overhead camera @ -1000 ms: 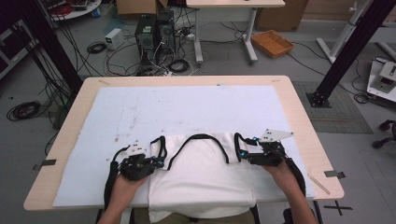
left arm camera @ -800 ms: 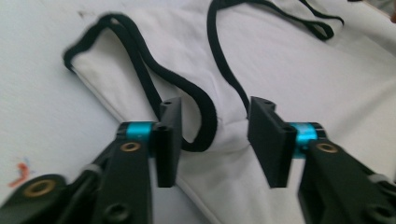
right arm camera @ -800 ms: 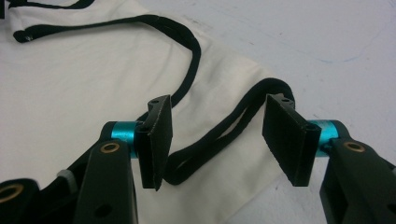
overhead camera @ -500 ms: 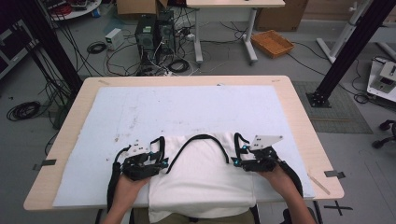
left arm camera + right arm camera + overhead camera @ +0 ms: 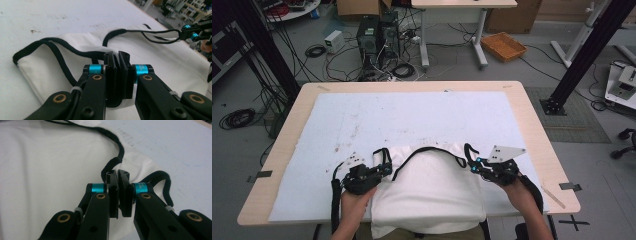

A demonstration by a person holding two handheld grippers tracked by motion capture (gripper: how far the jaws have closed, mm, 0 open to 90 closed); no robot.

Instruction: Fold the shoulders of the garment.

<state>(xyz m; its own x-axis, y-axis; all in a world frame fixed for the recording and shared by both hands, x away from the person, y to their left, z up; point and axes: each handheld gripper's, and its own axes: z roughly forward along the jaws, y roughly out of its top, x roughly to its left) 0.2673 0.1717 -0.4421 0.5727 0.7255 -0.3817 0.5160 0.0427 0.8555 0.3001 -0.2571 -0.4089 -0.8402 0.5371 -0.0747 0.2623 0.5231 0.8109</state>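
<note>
A white sleeveless garment [image 5: 432,187] with black trim lies flat at the table's near edge, neckline away from me. My left gripper [image 5: 387,168] sits at its left shoulder. In the left gripper view its jaws [image 5: 118,57] have just been closing and now pinch the white fabric beside the black trim [image 5: 62,53]. My right gripper [image 5: 472,163] is at the right shoulder. Its jaws [image 5: 117,175] have also just been closing and are shut on the strap's black edge [image 5: 111,165]. The right gripper [image 5: 193,33] also appears far off in the left gripper view.
A white cloth [image 5: 412,117] covers most of the wooden table [image 5: 532,127]. On the floor beyond stand a computer tower [image 5: 368,37], loose cables and a wicker basket [image 5: 503,46]. Black frame posts [image 5: 582,55] rise at both sides.
The right gripper has shifted slightly at the right shoulder and its jaws have come together. The left hand has kept its place. The garment lies much as before.
</note>
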